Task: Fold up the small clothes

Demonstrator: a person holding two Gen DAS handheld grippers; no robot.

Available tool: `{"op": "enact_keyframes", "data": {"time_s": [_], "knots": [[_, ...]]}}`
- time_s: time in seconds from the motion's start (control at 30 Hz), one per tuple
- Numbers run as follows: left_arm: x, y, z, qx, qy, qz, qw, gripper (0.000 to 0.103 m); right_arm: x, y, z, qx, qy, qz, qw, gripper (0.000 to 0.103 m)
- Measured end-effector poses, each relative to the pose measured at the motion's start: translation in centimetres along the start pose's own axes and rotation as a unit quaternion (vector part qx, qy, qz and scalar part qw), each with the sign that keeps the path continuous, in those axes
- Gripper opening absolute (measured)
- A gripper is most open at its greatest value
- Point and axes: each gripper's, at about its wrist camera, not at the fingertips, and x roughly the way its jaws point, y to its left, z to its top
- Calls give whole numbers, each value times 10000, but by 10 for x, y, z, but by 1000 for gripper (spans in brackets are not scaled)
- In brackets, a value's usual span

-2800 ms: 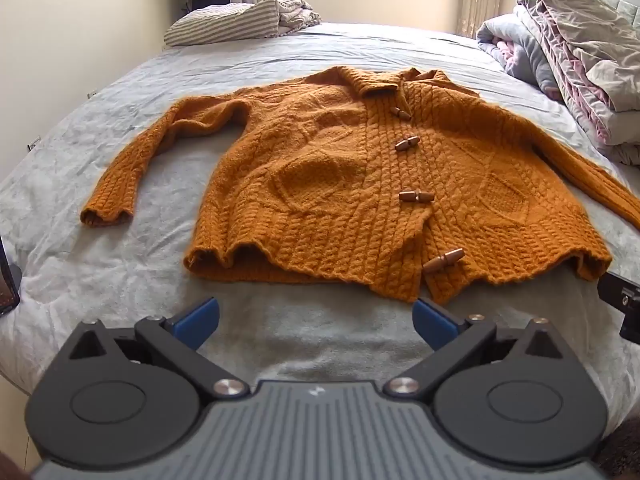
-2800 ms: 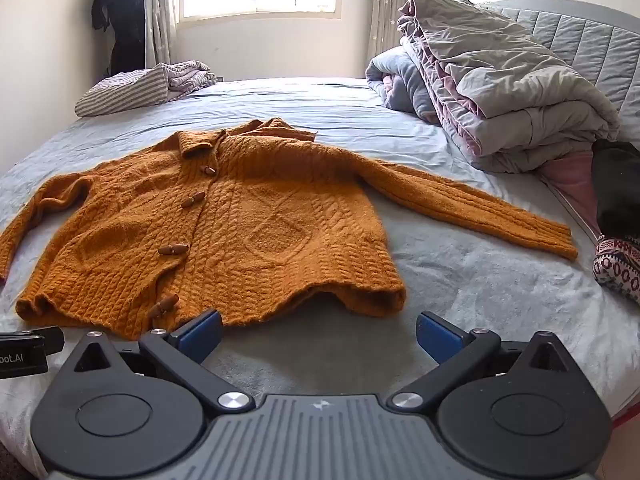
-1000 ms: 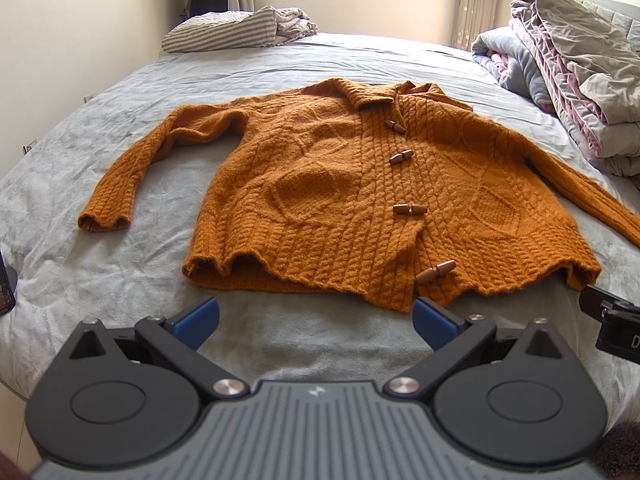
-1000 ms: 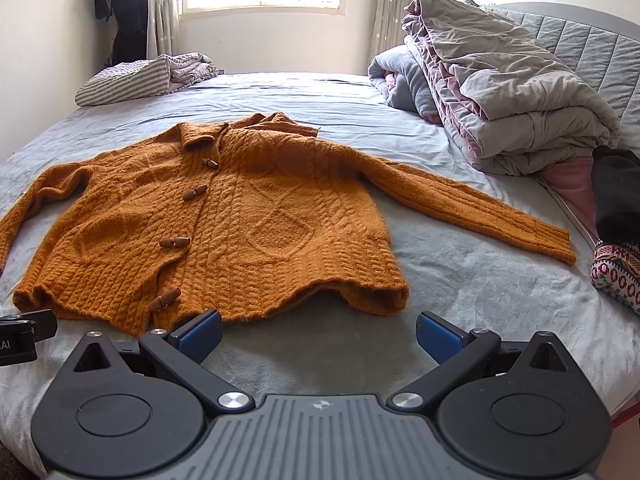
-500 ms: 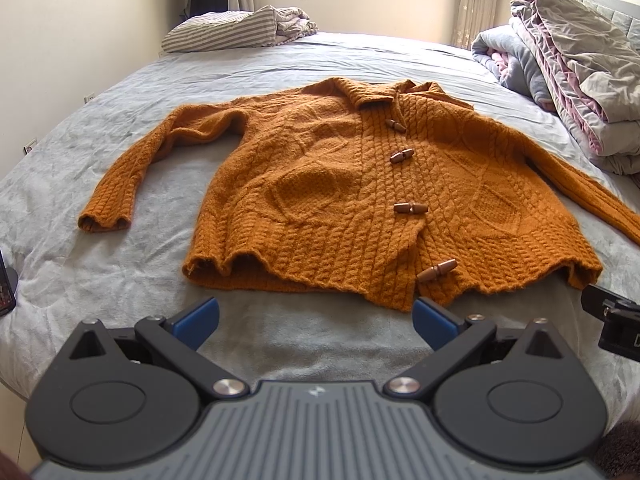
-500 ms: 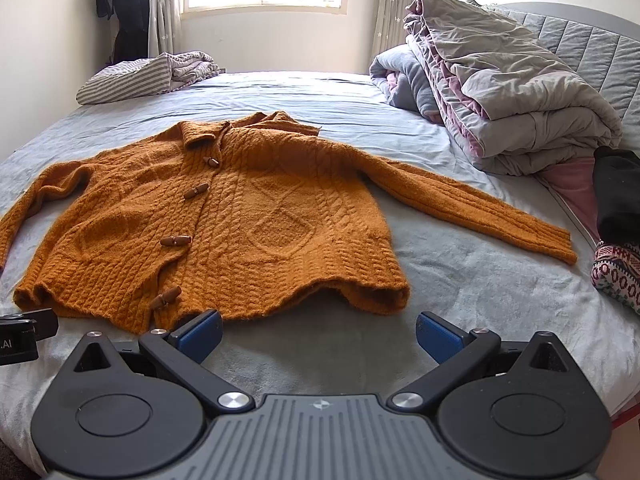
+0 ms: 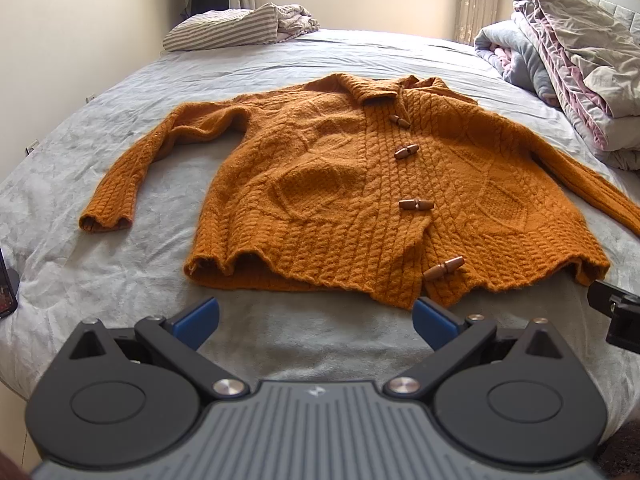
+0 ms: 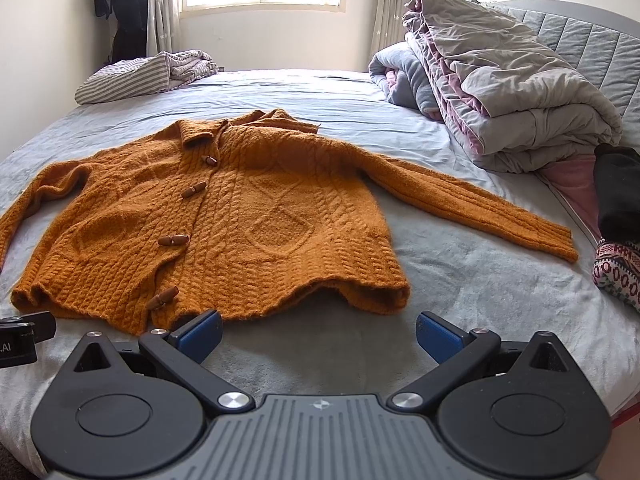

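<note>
An orange cable-knit cardigan (image 7: pixel 360 192) with wooden toggle buttons lies flat, front up, on the grey bed sheet (image 7: pixel 312 340), sleeves spread out to both sides. It also shows in the right wrist view (image 8: pixel 240 216). My left gripper (image 7: pixel 316 316) is open and empty, just short of the cardigan's hem. My right gripper (image 8: pixel 318 330) is open and empty, near the hem's right part. The right sleeve (image 8: pixel 472 204) stretches toward the folded bedding.
A folded grey and pink duvet (image 8: pixel 512 92) lies at the right by the headboard. A striped cloth pile (image 8: pixel 148 76) lies at the far left. Dark and patterned garments (image 8: pixel 618 240) lie at the right edge. The bed's front edge is just below the grippers.
Both views have shifted slightly over the last seconds, the cardigan sitting a little lower in frame. The cardigan itself lies as before, and both grippers stay open.
</note>
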Motion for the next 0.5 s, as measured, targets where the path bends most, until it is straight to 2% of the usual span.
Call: {"op": "enact_keyframes", "data": {"time_s": [0.27, 0.43, 0.5], "knots": [[12, 1, 3, -15, 45, 71, 10000, 102, 12, 1, 3, -17, 72, -33, 10000, 103], [24, 8, 10, -16, 53, -98, 9999, 102, 25, -6, 7, -65, 81, -42, 9999, 103], [29, 16, 13, -124, -137, -121, 9998, 102, 31, -13, 11, -154, 62, 63, 9998, 103]]}}
